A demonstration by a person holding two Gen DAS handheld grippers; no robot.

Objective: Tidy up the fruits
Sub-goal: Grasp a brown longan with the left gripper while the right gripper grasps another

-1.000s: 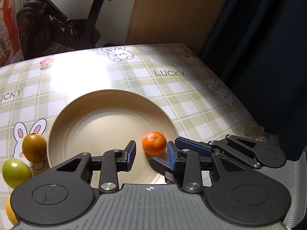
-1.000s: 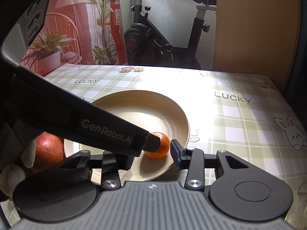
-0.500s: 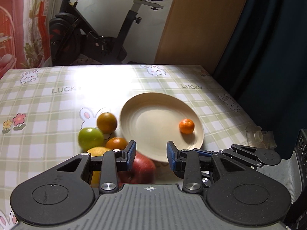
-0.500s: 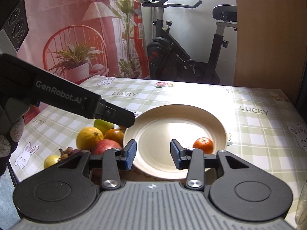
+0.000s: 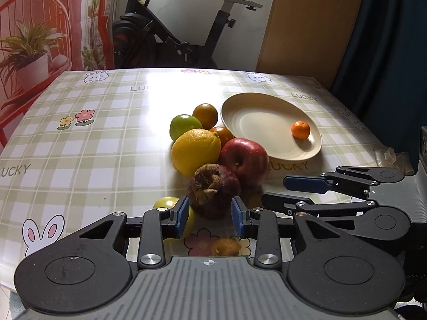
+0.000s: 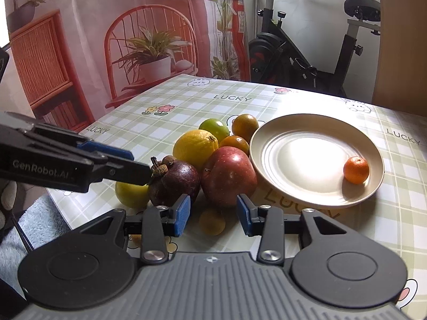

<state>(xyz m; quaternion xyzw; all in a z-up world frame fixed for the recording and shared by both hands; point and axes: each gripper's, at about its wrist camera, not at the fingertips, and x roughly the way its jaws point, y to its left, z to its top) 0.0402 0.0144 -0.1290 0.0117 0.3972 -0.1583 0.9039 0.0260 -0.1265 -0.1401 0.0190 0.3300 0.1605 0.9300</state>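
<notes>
A cream plate (image 5: 269,106) (image 6: 269,136) holds one mandarin (image 5: 300,130) (image 6: 356,170). Left of it is a pile of fruit: a red apple (image 5: 244,161) (image 6: 229,174), a yellow citrus (image 5: 196,150) (image 6: 194,146), a green fruit (image 5: 184,128) and a dark mangosteen (image 5: 213,194) (image 6: 176,182). My left gripper (image 5: 210,217) (image 6: 141,164) hovers at the mangosteen's stem side, its pads apart and not pressing on it. My right gripper (image 6: 213,216) (image 5: 275,190) is open and empty above a small yellow fruit (image 6: 212,221).
A checked tablecloth (image 5: 80,146) covers the table, with bare cloth left of the pile. Crumpled clear plastic (image 5: 389,157) lies at the right edge. Behind stand an exercise bike (image 5: 173,34), a red chair with a potted plant (image 6: 152,61) and a dark curtain (image 5: 387,40).
Both grippers drew back from the plate toward the near edge, the left one swinging left over the fruit pile. The mandarin stays on the plate. Neither jaw gap changed.
</notes>
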